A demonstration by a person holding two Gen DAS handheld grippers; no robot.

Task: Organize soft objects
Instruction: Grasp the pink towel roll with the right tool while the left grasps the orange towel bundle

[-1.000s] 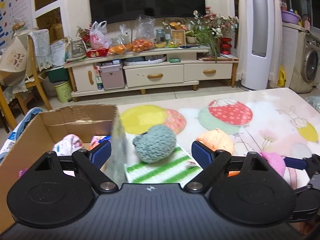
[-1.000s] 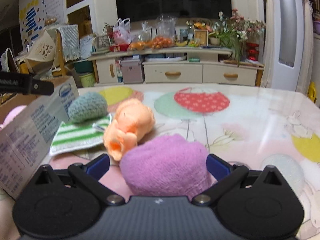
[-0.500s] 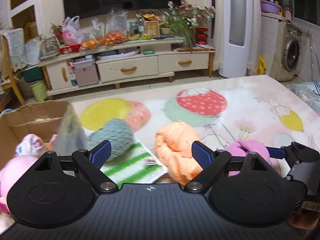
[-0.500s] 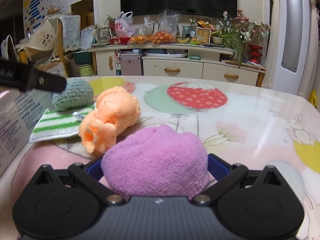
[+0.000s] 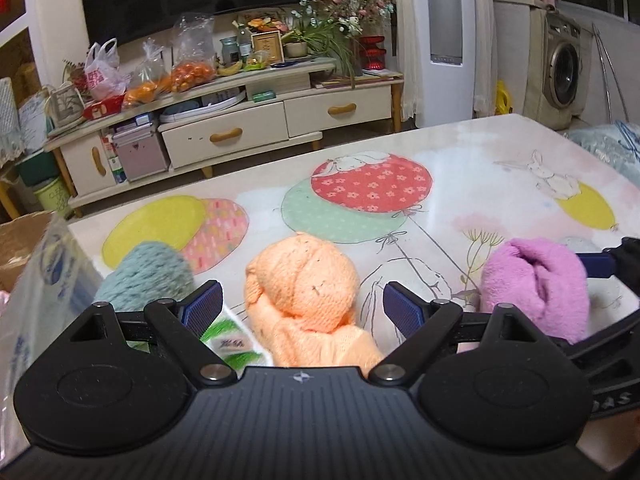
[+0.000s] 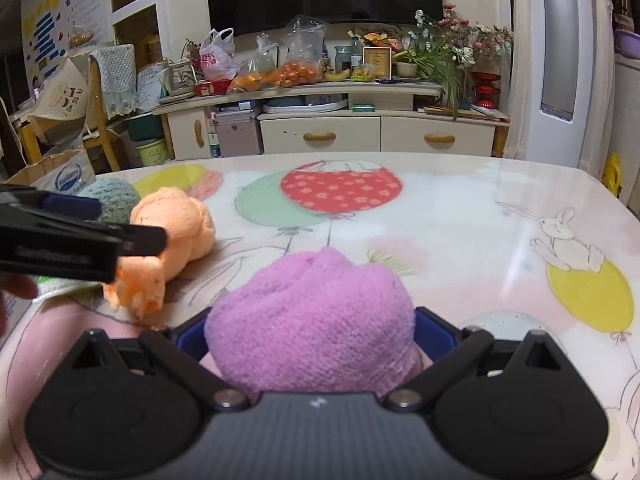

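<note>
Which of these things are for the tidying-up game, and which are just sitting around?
For the job:
fluffy purple towel bundle
orange knitted bundle
teal crocheted ball
green striped cloth
cardboard box

Just lying about:
cream TV cabinet
bags of oranges
potted flowers
washing machine

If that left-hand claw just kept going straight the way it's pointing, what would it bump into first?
Most likely the orange knitted bundle. It lies directly ahead of the left gripper, between its open fingers. The teal knitted ball sits off to the left and the purple towel off to the right, both outside that line.
</note>
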